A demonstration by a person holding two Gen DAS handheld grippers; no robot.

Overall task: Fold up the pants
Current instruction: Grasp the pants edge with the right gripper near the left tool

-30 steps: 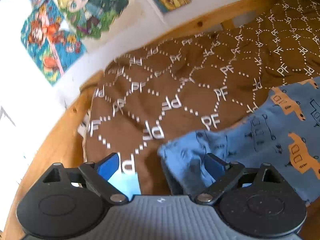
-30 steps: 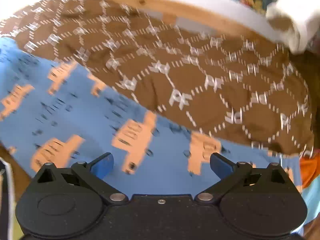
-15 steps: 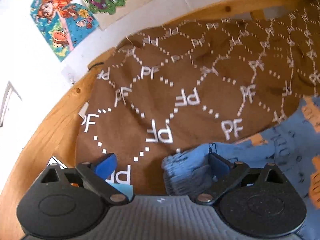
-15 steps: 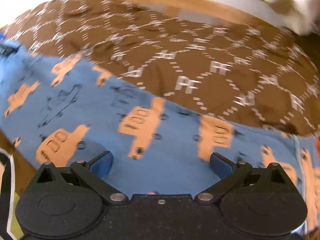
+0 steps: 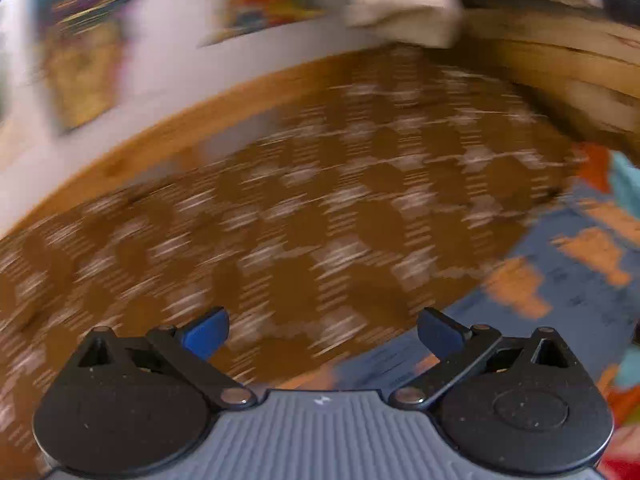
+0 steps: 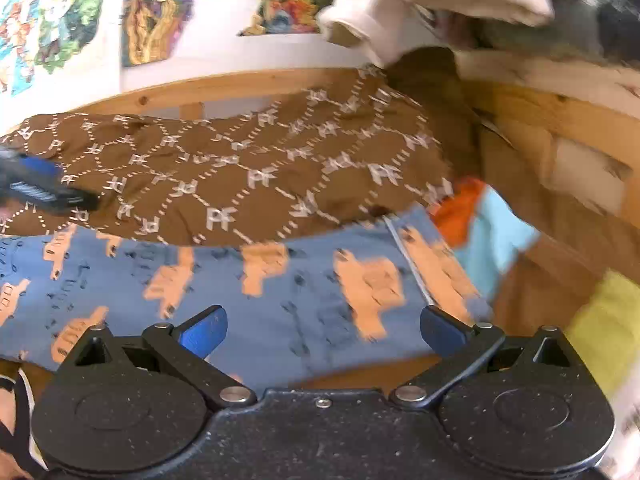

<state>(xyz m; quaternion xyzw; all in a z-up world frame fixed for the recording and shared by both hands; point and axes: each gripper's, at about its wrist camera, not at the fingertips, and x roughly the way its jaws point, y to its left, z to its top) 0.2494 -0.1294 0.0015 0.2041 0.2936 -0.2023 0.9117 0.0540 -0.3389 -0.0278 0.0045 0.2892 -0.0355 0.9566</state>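
Observation:
The blue pants (image 6: 280,304) with orange truck prints lie flat along the near edge of the bed, on a brown patterned blanket (image 6: 248,176). My right gripper (image 6: 323,330) is open and empty just above the pants near their right end. My left gripper (image 5: 323,330) is open and empty over the blanket; the pants (image 5: 560,288) show to its right in a blurred view. The left gripper also shows at the far left of the right wrist view (image 6: 36,192).
A wooden bed frame (image 6: 540,128) rises behind and to the right. White cloth (image 6: 420,4) hangs over its top right corner. An orange and light blue cloth (image 6: 480,224) lies beyond the pants' right end. Posters (image 6: 152,8) hang on the white wall.
My left gripper has swung away from the pant leg end it was over and now points across the blanket, in motion blur. My right gripper has shifted right along the pants toward their right end.

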